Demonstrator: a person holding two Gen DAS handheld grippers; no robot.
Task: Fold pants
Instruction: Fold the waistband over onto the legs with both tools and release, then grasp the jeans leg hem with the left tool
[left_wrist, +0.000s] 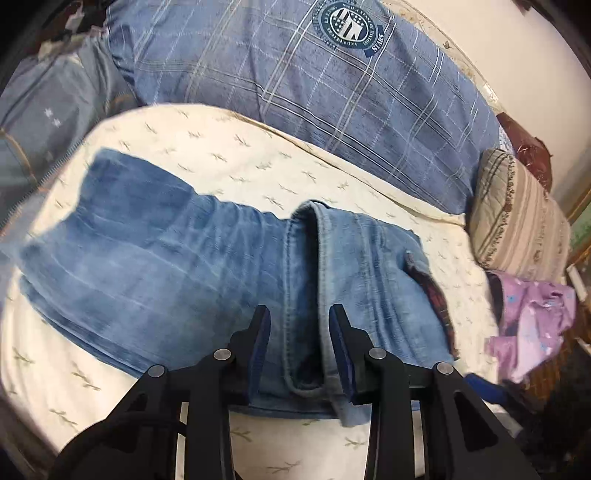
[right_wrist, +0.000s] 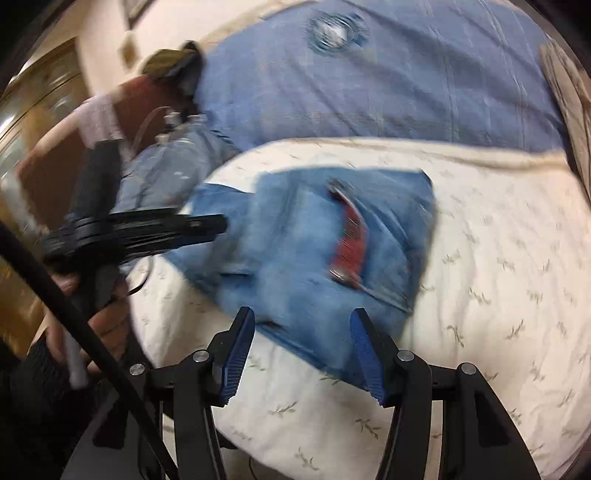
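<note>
Between your left claw (left_wrist: 299, 350) fingers: jeans (left_wrist: 177, 266) hem, unclamped | right claw (right_wrist: 303, 354) gaped empty | risk: fold slid apart.

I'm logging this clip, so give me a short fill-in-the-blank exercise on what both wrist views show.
1. The jeans lie on a cream ____ printed with small sprigs.
2. The left gripper is ____, its fingers straddling a leg cuff.
3. The right gripper is ____, with nothing between its fingers.
4. Behind the jeans lies a plaid ____ bearing a round crest.

Missing words: sheet; open; open; pillow
</note>
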